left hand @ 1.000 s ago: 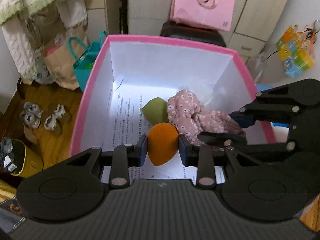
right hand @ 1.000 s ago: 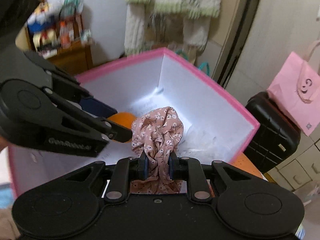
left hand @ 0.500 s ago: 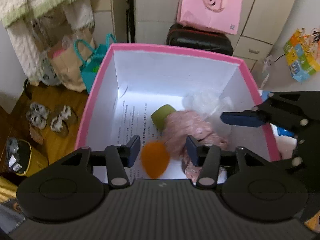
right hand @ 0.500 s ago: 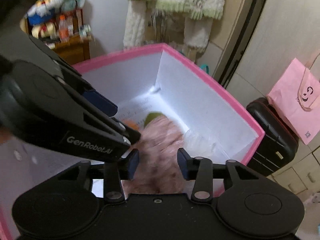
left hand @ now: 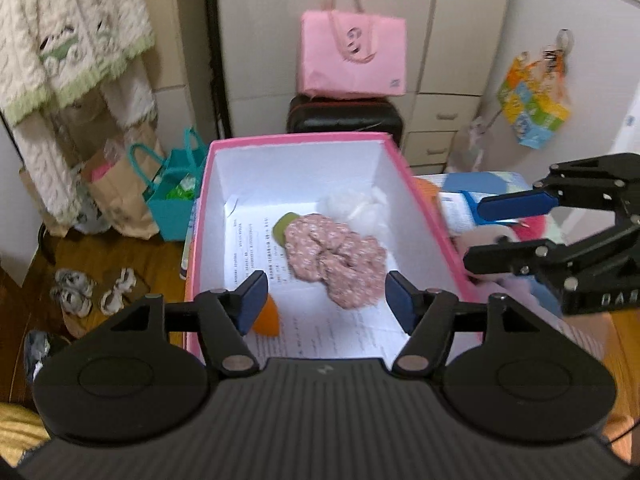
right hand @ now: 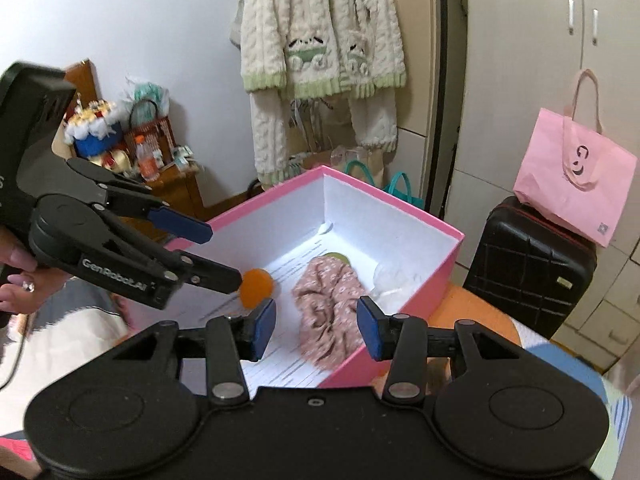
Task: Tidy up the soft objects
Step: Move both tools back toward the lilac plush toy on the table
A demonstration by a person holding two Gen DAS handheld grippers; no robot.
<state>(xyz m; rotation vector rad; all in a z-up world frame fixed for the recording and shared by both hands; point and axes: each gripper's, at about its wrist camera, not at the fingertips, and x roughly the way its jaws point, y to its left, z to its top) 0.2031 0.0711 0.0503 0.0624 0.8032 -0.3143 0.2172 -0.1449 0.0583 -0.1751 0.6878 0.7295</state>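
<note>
**Both claws empty, soft stuff sitting in the pink box**

So your left claw [left hand: 327, 301] is up above the near end of the pink box [left hand: 424, 204] with its jaws opening, and nothing is between the pads. The orange sponge [left hand: 267, 319] is lying on the printed paper [left hand: 256, 254] at the bottom of the box, half hidden behind your left pad in that view. From the right wrist view you can see it better, a round orange blob just off the tip of the left claw's lower finger.

Your right claw [right hand: 316, 328] has its jaws parted about halfway and it's gripping nothing either. The pink floral cloth [right hand: 328, 300] is bunched up in the middle of the box floor, not touching either pad. A green sponge [left hand: 283, 227] peeks out from behind the cloth at the far side, and there's some crumpled clear plastic [left hand: 360, 206] just beside it toward the far right corner.

Your hand [right hand: 18, 276] shows at the left edge, holding the left claw's handle.
</note>
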